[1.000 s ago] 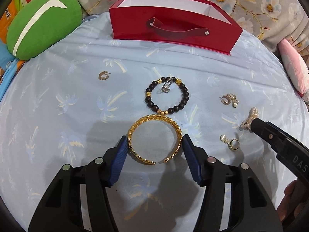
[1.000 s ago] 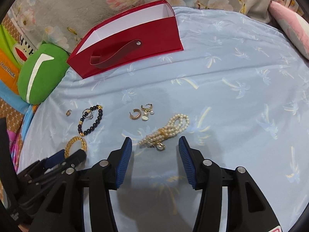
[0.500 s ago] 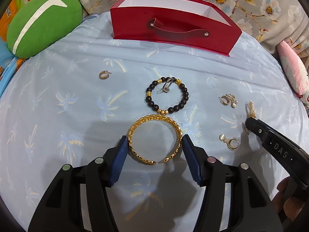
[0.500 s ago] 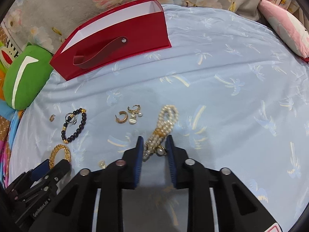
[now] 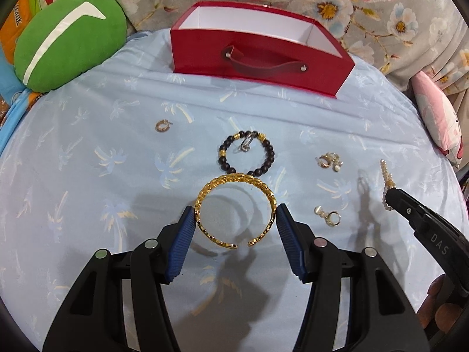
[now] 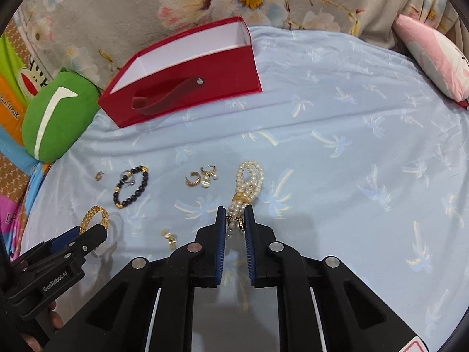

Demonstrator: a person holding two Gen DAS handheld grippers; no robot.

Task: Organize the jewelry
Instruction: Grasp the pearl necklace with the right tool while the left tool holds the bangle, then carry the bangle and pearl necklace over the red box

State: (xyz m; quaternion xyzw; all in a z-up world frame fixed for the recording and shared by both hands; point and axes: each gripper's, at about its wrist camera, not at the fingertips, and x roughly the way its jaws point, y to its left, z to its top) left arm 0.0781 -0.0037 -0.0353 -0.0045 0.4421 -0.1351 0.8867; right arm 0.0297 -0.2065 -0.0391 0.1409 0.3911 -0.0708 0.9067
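While the right gripper [image 6: 235,222], its jaws having just closed, pinches only the near end of the pearl bracelet [image 6: 247,186] and the left gripper [image 5: 236,224] clamps the gold bangle [image 5: 234,209], the dangling pearls could slip out before the red box [image 6: 187,85].

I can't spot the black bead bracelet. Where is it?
Left wrist view, centre: the black bead bracelet lies on the sheet between the red box and gold bangle.
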